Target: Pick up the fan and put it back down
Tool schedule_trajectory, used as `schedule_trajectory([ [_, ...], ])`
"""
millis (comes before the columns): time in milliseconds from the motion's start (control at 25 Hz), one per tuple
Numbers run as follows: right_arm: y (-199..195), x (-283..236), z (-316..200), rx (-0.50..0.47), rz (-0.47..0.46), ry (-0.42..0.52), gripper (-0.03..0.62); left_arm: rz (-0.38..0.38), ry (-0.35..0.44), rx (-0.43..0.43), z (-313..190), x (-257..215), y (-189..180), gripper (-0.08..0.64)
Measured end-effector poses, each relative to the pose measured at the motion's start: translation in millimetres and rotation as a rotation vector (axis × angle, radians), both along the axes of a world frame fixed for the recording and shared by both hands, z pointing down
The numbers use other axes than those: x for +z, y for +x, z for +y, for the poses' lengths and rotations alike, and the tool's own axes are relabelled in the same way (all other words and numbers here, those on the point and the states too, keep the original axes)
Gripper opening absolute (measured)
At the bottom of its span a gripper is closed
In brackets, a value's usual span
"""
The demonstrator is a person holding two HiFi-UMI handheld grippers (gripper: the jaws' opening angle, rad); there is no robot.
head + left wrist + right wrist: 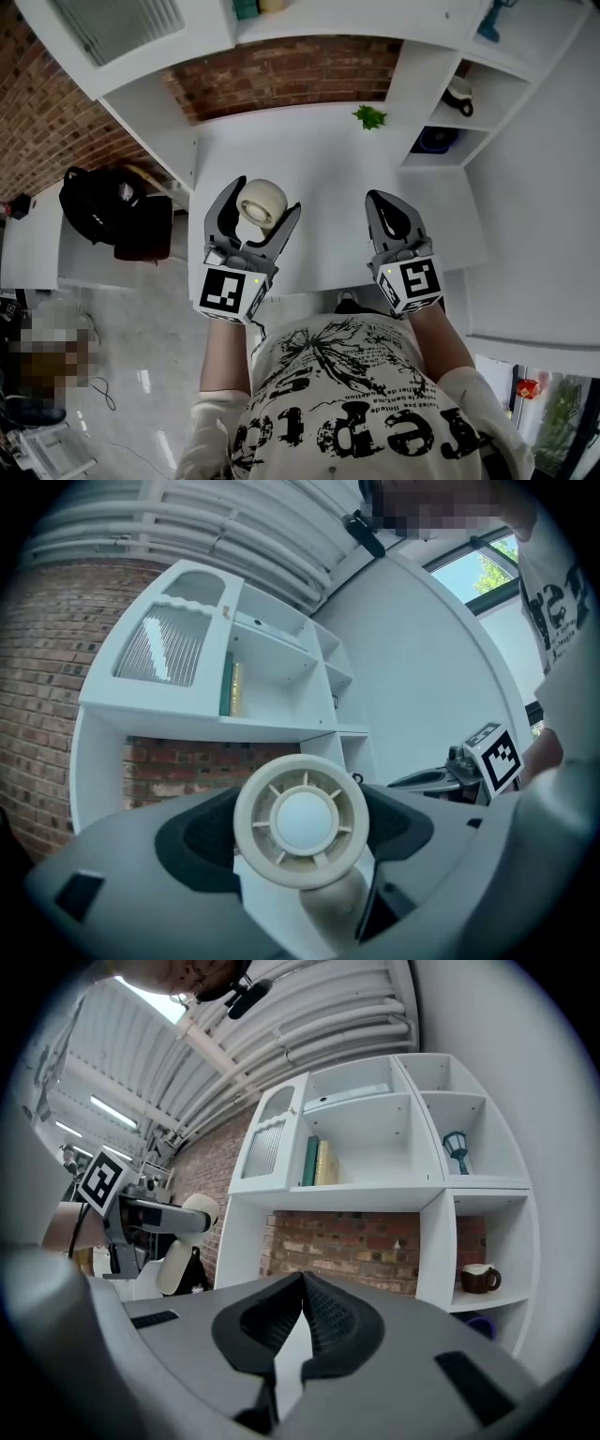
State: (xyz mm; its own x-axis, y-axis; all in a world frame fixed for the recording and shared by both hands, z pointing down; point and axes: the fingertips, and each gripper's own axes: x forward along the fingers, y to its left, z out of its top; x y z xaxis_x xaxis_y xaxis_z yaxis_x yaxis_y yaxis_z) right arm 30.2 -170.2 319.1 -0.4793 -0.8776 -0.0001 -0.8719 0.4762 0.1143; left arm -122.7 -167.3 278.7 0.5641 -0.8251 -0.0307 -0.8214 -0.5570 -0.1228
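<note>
1. The white table (309, 169) carries a small green plant (369, 116) at its far edge, towards the right.
2. The white shelf unit (441, 1194) stands at the table's far side. Books (319, 1162) stand in an upper compartment, a teal lantern (456, 1150) stands in the compartment to their right, and a dark mug (479, 1278) sits lower right.
</note>
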Motion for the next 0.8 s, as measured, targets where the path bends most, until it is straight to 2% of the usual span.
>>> schedule_trajectory([
  [280,-2,0,-5,-0.006,-0.004,-0.003,0.015,-0.008,0.002,0.009,-2,0,2,0.387],
  [440,-1,5,-10,-0.010,-0.008,-0.022,0.015,-0.023,-0.026,0.002,-9,10,3,0.387],
  [640,5,22,-25,-0.014,-0.001,-0.046,0.015,-0.056,-0.104,-0.004,-32,49,10,0.387],
  [800,19,43,-33,-0.011,0.012,-0.101,0.015,-0.071,-0.210,-0.007,-46,93,22,0.387],
])
